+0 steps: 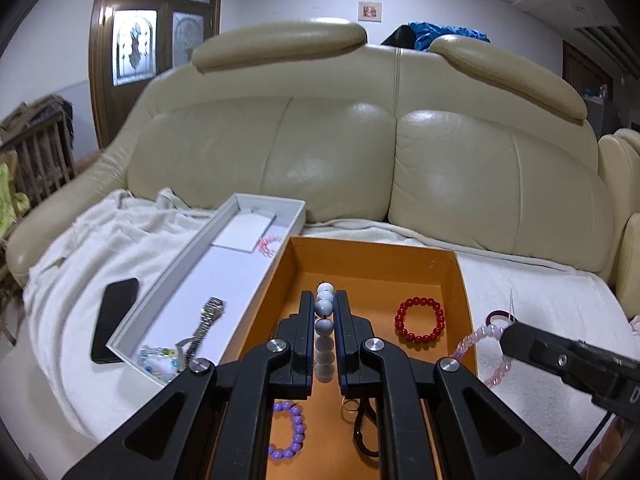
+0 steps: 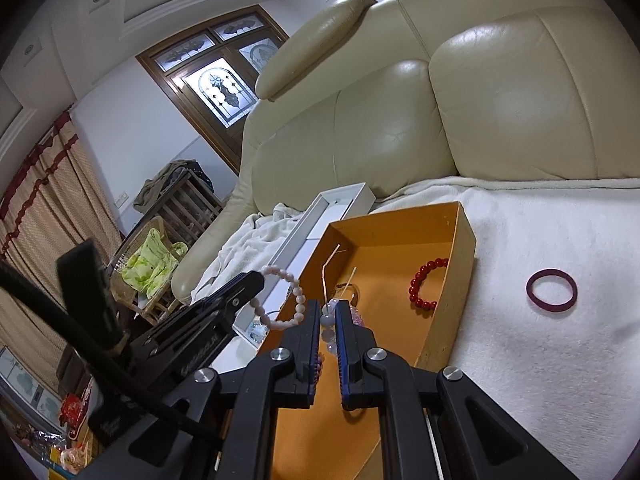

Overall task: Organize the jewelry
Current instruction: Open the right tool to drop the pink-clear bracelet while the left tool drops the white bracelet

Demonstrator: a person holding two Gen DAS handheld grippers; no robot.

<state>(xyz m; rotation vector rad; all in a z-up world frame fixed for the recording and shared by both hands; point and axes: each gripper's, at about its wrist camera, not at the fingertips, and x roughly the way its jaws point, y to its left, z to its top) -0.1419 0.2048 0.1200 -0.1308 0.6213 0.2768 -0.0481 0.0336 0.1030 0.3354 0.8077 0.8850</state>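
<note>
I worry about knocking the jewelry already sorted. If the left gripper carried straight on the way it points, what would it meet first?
Probably the orange box: the left gripper, shut on the white bead bracelet, points down at its bare floor, left of the red bead bracelet. Depth is unclear.

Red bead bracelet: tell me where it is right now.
The red bead bracelet lies flat on the floor of the orange box, near its right wall in the left wrist view. The dark red ring lies outside that wall on the white blanket.

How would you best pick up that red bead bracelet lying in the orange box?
Pinch one side of the red bead bracelet across its beads, coming straight down from above. It lies flat on the floor of the orange cardboard box, so one jaw can drop inside its open centre.
</note>
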